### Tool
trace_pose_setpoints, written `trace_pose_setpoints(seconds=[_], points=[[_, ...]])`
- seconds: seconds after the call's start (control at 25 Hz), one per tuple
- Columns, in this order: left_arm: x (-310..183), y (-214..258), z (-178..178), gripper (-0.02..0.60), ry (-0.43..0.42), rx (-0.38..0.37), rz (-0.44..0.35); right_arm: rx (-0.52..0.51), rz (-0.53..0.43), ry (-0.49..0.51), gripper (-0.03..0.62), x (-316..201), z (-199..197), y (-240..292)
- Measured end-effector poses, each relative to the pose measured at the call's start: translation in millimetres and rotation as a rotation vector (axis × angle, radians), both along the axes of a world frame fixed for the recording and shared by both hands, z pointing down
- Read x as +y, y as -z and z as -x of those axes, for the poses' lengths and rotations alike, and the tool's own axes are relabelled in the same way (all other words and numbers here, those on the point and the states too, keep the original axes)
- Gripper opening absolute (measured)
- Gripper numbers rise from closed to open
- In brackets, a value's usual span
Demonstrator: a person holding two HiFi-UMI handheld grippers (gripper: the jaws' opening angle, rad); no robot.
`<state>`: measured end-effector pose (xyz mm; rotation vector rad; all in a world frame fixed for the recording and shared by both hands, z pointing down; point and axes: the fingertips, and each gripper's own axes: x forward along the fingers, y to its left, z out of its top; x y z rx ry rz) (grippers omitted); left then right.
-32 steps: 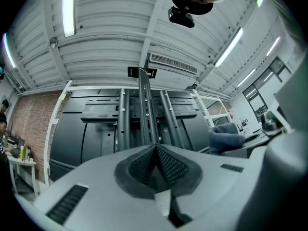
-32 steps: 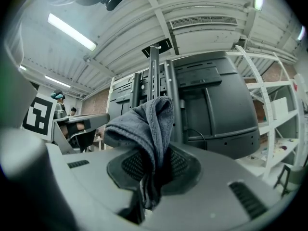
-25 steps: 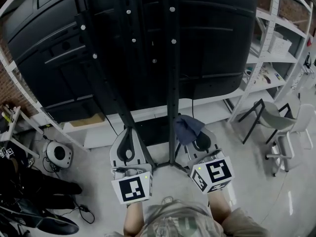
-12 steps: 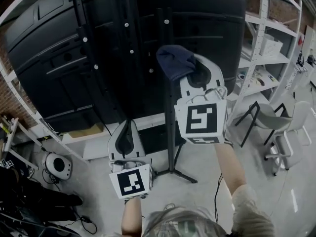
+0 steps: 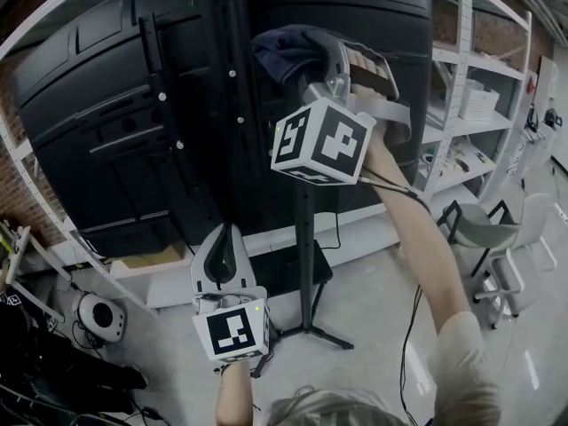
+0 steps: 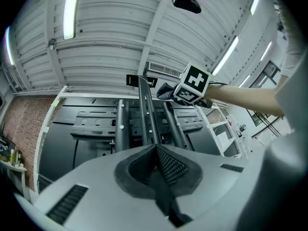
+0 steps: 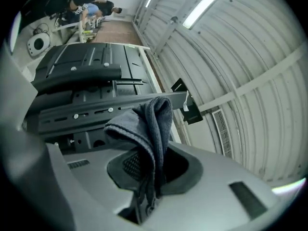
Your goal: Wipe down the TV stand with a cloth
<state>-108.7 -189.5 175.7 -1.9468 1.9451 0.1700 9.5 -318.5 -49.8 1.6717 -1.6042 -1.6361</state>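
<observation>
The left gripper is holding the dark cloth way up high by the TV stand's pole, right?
Not quite. It is the right gripper that holds the dark cloth way up high by the TV stand's pole. The right gripper view shows the cloth pinched between its jaws. The left gripper hangs low, shut on nothing.

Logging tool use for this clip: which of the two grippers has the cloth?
The right gripper, held up high, with jaws shut on the dark cloth. The left gripper hangs low, jaws together on nothing.
</observation>
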Motion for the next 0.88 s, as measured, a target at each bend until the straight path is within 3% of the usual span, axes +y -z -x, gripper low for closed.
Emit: trace_pose_setpoints(seconds=[0.88], points=[[-10.2, -30.0, 1.1, 0.015, -0.035, 0.028, 0.072, 0.106, 0.124, -0.044, 0.058, -19.3, 9.6, -66.3]])
